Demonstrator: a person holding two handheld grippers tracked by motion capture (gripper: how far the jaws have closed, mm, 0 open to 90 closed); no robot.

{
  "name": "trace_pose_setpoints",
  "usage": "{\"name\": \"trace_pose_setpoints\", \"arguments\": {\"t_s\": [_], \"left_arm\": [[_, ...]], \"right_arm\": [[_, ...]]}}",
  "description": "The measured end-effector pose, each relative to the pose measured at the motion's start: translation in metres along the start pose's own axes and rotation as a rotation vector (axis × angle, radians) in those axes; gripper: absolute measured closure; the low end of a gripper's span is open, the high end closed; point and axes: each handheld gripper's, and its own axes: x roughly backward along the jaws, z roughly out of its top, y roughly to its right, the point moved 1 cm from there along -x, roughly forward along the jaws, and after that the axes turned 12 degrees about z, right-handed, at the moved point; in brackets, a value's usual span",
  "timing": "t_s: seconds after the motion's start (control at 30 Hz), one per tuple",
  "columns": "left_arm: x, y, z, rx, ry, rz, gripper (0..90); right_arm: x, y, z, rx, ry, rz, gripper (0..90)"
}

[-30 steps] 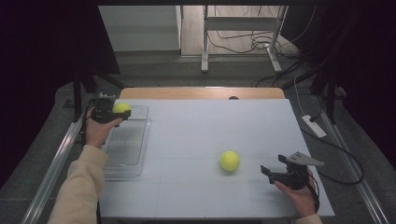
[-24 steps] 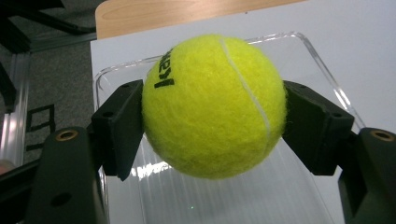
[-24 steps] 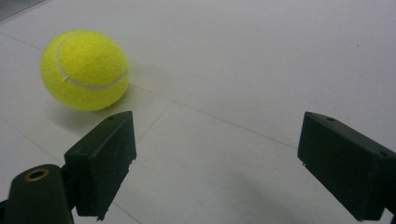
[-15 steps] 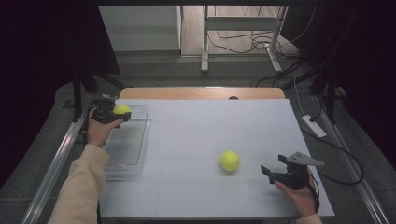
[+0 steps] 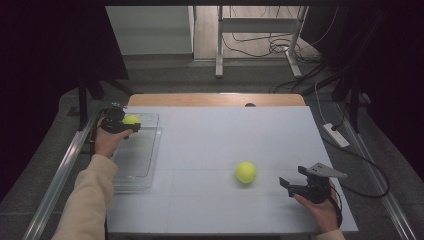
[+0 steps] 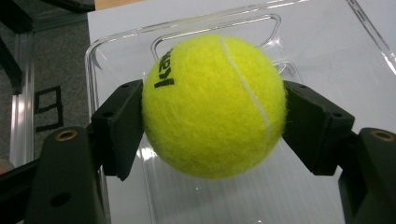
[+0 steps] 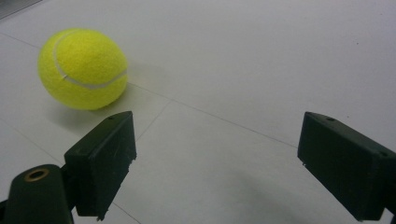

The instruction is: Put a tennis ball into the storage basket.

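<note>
Left gripper view shows the left hand-held gripper (image 6: 212, 123) clamped across a fuzzy tennis ball (image 6: 214, 106) above the clear tray (image 6: 299, 28); likely light, springy, best squeezed at its widest; right hand-held gripper (image 7: 217, 163) gapes empty.

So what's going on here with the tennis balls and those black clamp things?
A person at a white table holds a two-jaw gripper in each hand. The left gripper is clamped on a yellow tennis ball, held above a clear plastic tray at the table's left edge. The right gripper sits open near the front right, with a second tennis ball lying on the table just beyond its jaws, untouched.
</note>
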Motion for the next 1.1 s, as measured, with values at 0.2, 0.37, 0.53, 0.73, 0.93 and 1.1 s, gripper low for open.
{"name": "trace_pose_setpoints", "arguments": {"t_s": [0.2, 0.37, 0.53, 0.73, 0.93, 1.1], "left_arm": [[0.001, -0.002, -0.001, 0.009, 0.005, 0.008, 26.9], [0.001, -0.005, -0.002, 0.049, 0.020, -0.009, 22.9], [0.009, -0.005, -0.001, 0.078, 0.048, -0.043, 16.2], [0.015, -0.006, -0.003, 0.087, 0.074, -0.070, 14.6], [0.027, -0.009, -0.007, 0.101, 0.124, -0.128, 15.0], [0.041, -0.004, -0.011, 0.087, 0.174, -0.185, 15.5]], "right_arm": [[0.000, -0.001, 0.000, -0.001, -0.001, 0.002, 11.2], [0.000, -0.001, 0.000, 0.002, -0.001, 0.002, 11.2], [0.001, 0.000, 0.000, 0.003, 0.002, -0.004, 11.4], [0.001, -0.001, 0.000, 0.004, -0.001, -0.005, 11.4], [0.001, 0.000, 0.000, 0.003, 0.001, -0.005, 11.4], [0.001, -0.001, 0.000, 0.003, -0.002, -0.006, 11.3]]}}
